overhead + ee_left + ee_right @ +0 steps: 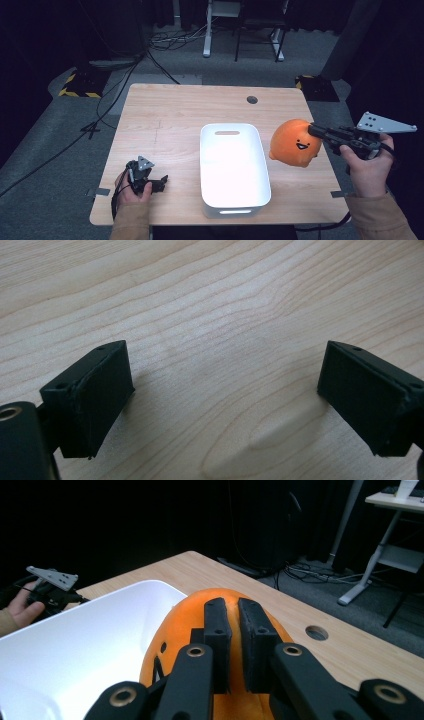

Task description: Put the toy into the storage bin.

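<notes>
On a light wood table (165,115) in a dark room, cables on grey floor beyond, the right gripper (314,131) pinched a fold of the round orange plush (295,143), held just right of the white bin (234,197), face toward the person. The high view showed that face; the right gripper view showed its top. Left gripper (225,390) spread wide, empty, above bare wood.

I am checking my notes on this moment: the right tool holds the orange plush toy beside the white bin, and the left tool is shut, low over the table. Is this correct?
One thing is wrong: the left tool is open, not shut. The left gripper view shows its jaws wide apart over bare table. The rest holds: the right tool pinches the orange plush toy beside the white bin.
</notes>
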A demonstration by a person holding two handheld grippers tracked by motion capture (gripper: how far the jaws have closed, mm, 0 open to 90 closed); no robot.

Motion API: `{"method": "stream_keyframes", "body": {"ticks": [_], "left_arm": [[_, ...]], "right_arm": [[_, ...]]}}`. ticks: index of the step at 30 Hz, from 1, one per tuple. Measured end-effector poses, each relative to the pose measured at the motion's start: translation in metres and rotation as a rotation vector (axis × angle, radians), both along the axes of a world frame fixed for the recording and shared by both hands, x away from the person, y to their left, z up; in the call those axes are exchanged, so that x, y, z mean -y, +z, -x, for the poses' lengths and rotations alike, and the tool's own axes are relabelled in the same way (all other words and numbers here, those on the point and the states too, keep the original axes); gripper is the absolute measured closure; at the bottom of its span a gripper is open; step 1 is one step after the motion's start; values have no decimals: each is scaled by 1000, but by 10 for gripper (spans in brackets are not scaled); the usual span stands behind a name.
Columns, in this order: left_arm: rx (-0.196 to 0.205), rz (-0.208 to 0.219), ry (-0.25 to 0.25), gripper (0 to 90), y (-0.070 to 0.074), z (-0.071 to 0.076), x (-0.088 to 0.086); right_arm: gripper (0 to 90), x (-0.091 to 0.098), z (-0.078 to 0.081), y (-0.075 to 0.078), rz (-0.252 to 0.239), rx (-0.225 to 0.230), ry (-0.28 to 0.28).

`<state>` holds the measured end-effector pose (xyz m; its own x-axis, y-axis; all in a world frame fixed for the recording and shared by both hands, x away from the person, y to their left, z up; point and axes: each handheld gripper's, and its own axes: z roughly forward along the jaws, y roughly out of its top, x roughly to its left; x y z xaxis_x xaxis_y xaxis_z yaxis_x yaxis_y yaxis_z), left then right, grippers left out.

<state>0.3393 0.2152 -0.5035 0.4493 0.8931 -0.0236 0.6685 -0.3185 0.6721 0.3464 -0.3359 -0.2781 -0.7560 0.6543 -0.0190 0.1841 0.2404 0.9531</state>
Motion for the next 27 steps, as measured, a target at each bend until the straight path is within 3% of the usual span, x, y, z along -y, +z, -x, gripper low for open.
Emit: {"method": "stream_keyframes", "body": {"ticks": [15,27], "left_arm": [[0,0,0,78,0,0,0],[0,0,0,78,0,0,0]], "right_arm": [[838,-17,17,24,6,44,58],[838,-45,34,34,-5,58,156]]}}
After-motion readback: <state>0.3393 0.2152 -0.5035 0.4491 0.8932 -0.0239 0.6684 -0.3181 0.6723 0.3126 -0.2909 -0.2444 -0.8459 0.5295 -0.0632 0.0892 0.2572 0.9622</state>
